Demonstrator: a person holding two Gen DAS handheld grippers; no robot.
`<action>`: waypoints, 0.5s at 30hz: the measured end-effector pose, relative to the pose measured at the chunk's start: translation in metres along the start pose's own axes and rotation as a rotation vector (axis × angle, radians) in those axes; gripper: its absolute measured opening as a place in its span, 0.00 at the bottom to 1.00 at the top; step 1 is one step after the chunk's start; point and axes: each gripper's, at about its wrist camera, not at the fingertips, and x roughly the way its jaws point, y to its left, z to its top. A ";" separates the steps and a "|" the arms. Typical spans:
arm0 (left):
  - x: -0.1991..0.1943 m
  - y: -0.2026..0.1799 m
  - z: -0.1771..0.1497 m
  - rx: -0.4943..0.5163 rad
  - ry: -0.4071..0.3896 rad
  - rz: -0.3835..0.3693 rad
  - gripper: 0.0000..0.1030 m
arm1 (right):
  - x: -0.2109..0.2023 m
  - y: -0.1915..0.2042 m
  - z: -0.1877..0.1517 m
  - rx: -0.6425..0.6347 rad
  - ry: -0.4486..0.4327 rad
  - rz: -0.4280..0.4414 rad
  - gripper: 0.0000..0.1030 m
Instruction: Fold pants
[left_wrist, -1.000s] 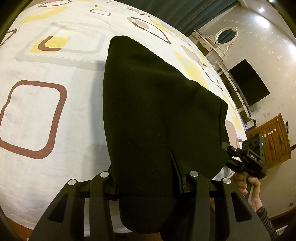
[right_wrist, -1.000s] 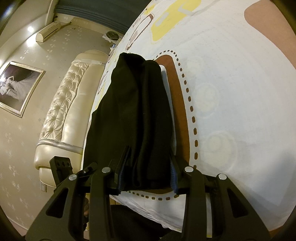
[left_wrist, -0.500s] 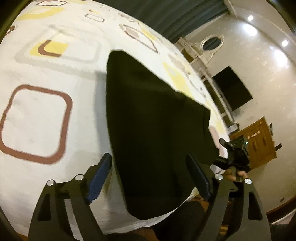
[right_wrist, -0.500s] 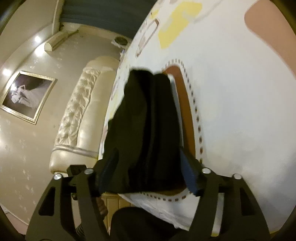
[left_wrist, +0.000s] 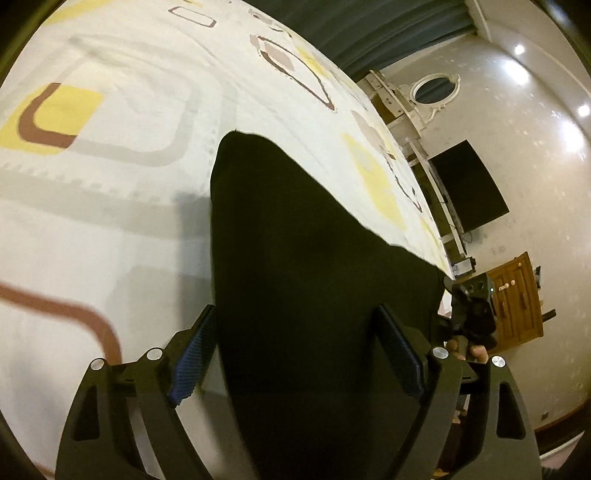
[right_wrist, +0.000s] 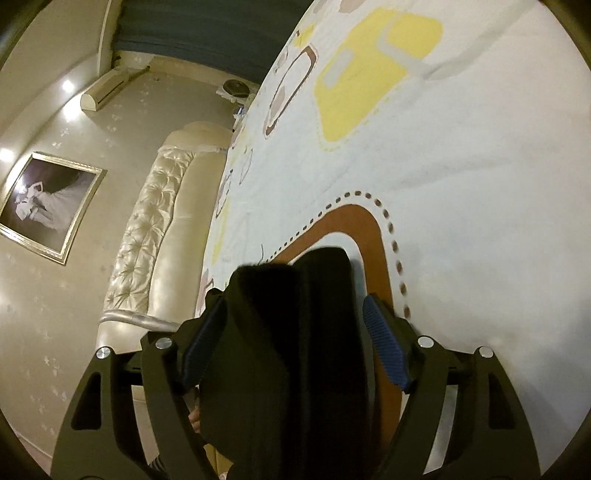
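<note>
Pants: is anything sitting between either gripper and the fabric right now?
Nothing visible. The black pants lie on the patterned bedsheet, directly between the open fingers of the left gripper and right gripper.

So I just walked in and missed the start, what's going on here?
A person is folding black pants on a patterned bedsheet. Both the left hand-held gripper and right hand-held gripper are open, fingers straddling the pants without pinching them. The pants lie flat on the bed, looking already folded.
</note>
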 end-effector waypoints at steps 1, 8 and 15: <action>0.001 0.001 0.001 -0.004 0.003 -0.005 0.83 | 0.002 0.000 0.002 -0.003 0.005 0.004 0.74; 0.000 0.005 -0.001 -0.019 0.008 -0.049 0.79 | 0.020 0.007 -0.004 -0.101 0.084 -0.085 0.43; -0.001 -0.003 -0.006 0.060 0.013 0.057 0.38 | 0.016 0.011 -0.008 -0.105 0.052 -0.057 0.29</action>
